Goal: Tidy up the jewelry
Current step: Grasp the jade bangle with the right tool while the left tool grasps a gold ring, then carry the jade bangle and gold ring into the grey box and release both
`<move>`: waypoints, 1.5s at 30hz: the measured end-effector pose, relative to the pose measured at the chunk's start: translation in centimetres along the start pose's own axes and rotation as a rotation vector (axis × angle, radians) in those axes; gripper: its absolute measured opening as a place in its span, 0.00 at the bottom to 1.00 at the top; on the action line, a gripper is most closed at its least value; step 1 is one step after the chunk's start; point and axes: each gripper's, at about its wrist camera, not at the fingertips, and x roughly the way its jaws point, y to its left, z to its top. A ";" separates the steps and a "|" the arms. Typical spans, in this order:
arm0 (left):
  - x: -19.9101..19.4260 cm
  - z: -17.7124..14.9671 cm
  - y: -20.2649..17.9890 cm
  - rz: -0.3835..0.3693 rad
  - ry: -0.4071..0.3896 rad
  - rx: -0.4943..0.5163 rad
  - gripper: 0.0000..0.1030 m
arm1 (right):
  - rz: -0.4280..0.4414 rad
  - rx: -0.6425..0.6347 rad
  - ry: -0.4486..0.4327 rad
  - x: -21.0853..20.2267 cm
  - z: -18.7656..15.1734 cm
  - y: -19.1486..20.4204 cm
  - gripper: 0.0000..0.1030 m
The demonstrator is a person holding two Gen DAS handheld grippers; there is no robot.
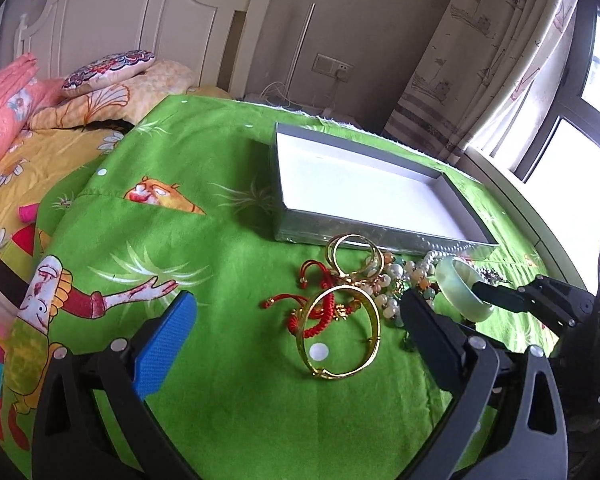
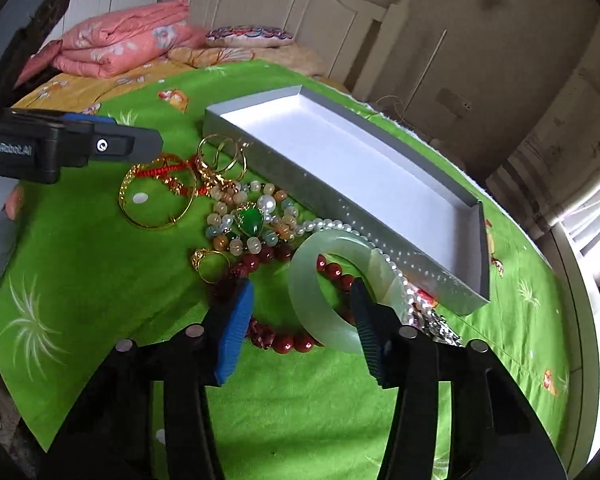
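A heap of jewelry lies on the green cloth in front of an empty silver box [image 1: 364,184] [image 2: 352,168]. A pale green jade bangle [image 2: 324,308] [image 1: 462,288] rests tilted on the heap. My right gripper [image 2: 300,300] is open, with its dark finger inside the bangle's ring and its blue finger outside. My left gripper [image 1: 300,312] is open above a large gold bangle [image 1: 340,336] [image 2: 156,196] and red cord bracelets [image 1: 320,312]. Pearl strands [image 2: 396,272], a green pendant [image 2: 250,220], dark red beads [image 2: 292,342] and a gold ring [image 2: 210,266] lie around.
The green cartoon cloth [image 1: 228,380] covers a round table beside a bed with yellow sheets [image 1: 32,152], a folded pink quilt [image 2: 120,44] and a pillow [image 1: 108,68]. A curtain [image 1: 492,60] and window [image 1: 580,152] stand at the right.
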 end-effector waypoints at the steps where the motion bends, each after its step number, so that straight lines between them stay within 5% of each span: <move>1: -0.3 -0.1 -0.3 -0.007 -0.014 0.015 0.97 | 0.017 0.002 0.010 0.3 0.1 -0.3 0.43; 6: -0.6 -0.7 -2.8 -0.092 -0.008 0.154 0.97 | 0.133 0.009 0.042 2.0 0.8 -1.9 0.34; 7: -0.5 -0.8 -3.1 -0.091 -0.001 0.169 0.97 | 0.136 0.019 0.035 2.2 0.7 -1.8 0.24; 11: 0.5 -0.8 -3.1 -0.088 0.041 0.157 0.90 | 0.110 0.060 -0.013 1.9 0.1 -1.6 0.20; 24: 2.1 1.2 -2.2 -0.077 0.114 0.085 0.67 | 0.145 0.343 -0.234 -3.0 -2.4 -5.2 0.18; 33: 6.5 3.5 -4.1 -0.006 0.186 0.150 0.66 | 0.142 0.365 -0.249 -3.4 -2.5 -5.2 0.18; 39: 7.4 3.0 -4.7 0.004 0.182 0.188 0.37 | 0.148 0.372 -0.250 -3.3 -2.7 -5.3 0.18; 45: 5.8 2.7 -5.3 0.020 0.121 0.213 0.37 | 0.143 0.383 -0.258 -3.5 -2.8 -5.4 0.18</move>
